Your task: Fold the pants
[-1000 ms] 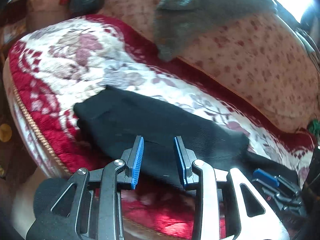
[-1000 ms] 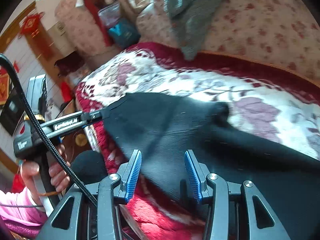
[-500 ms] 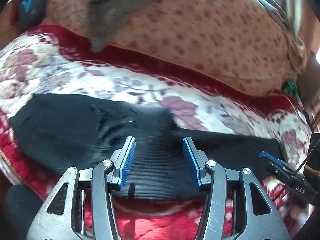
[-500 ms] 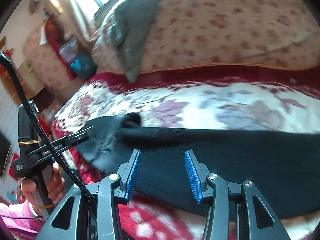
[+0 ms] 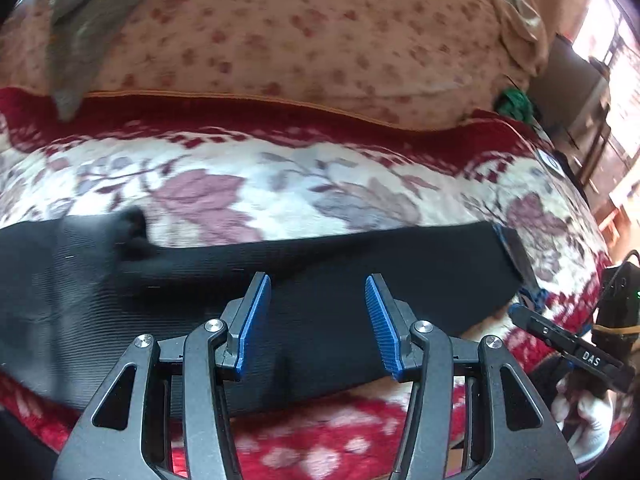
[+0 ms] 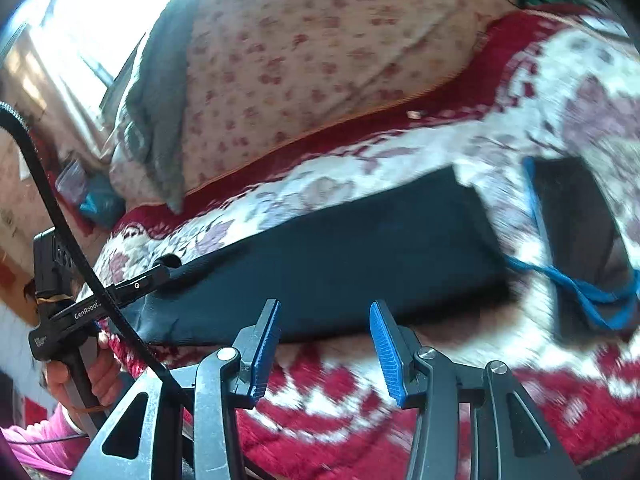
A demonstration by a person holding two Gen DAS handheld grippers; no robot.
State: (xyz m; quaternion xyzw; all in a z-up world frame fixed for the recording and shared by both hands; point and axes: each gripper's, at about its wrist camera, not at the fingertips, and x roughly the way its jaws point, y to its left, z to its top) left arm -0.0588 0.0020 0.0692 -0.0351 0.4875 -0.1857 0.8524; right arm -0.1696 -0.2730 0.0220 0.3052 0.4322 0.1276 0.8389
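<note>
My left claw hangs over the near edge of the pants, its blue pads spread apart with nothing pinched between them; its jaws have just been opening, and only the dark cloth lies below the gap. My right claw also stands parted and empty, its pads above the red border of the blanket, just short of the near edge of the pants.

The pants lie flat as a long black band running left to right across the floral blanket on the sofa seat. In the left wrist view the right end of the band is cut square, and the tip of my right claw sits just beside it. In the right wrist view my left claw reaches to the band's left end, held by my hand in a pink sleeve.

Right of the band lies another dark piece with a blue cord trailing from it; motion blur hides how the two join.

Farther back rises the flowered sofa backrest, with a grey garment draped over its left part.
</note>
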